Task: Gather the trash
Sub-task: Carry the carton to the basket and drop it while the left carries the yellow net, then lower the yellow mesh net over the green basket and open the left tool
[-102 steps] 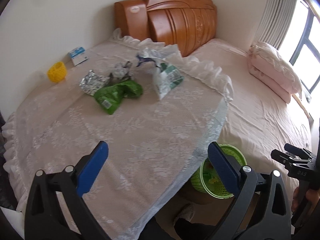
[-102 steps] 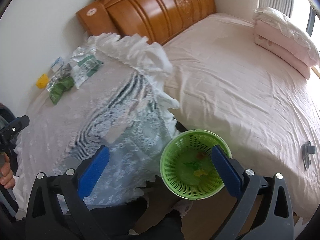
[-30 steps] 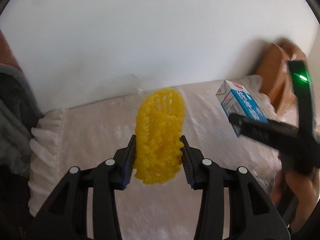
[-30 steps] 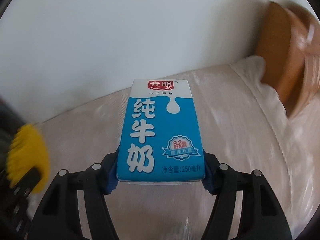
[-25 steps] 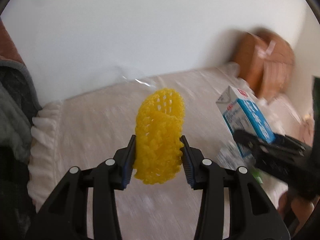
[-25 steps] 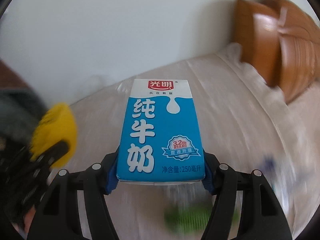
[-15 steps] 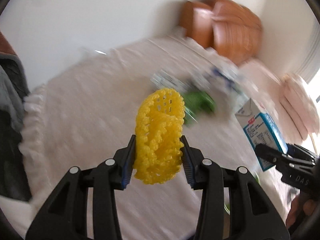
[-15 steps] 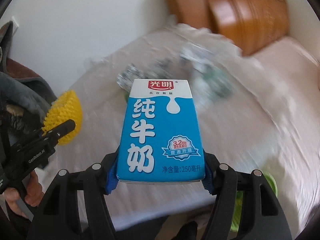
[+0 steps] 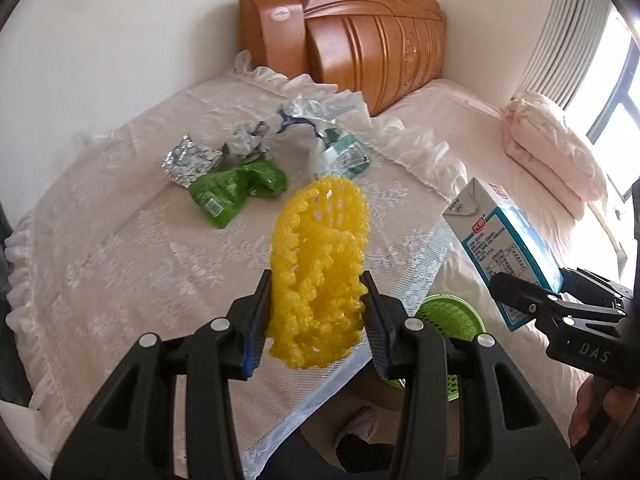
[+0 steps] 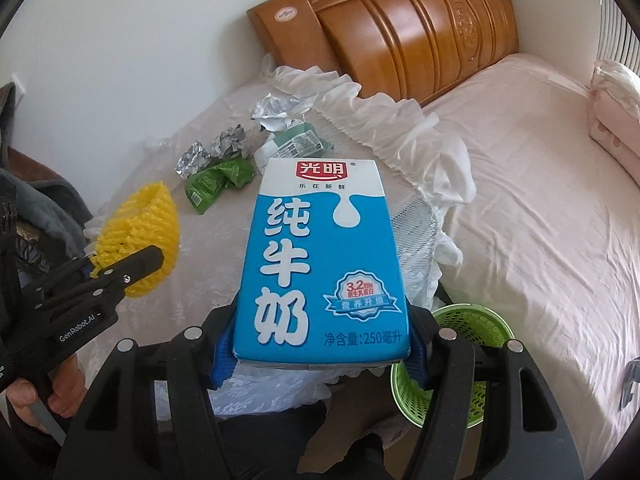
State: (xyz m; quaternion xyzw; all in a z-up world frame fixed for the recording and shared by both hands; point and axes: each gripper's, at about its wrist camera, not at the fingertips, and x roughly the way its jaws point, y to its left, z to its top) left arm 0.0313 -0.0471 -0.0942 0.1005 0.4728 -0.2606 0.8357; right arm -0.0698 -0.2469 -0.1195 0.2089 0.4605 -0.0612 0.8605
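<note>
Both grippers hold a piece of trash above the table.

The left gripper [image 9: 316, 320] has its two fingers squeezed onto a yellow foam fruit net [image 9: 318, 276], which sticks up and forward from between them. The right gripper [image 10: 320, 354] has its fingers pressed on the two sides of a blue and white milk carton [image 10: 322, 264], and the carton stands up in front of them. Far ahead of both sets of fingers, on the white lace tablecloth [image 9: 120, 264], lie a crumpled green snack bag [image 9: 232, 190], a silver foil wrapper [image 9: 186, 160] and a white and green plastic packet [image 9: 340, 154], all close together. A round green plastic basket [image 10: 472, 344] sits on the floor low down, just past the right fingers, between the table and the pink bed [image 10: 540, 200].
</note>
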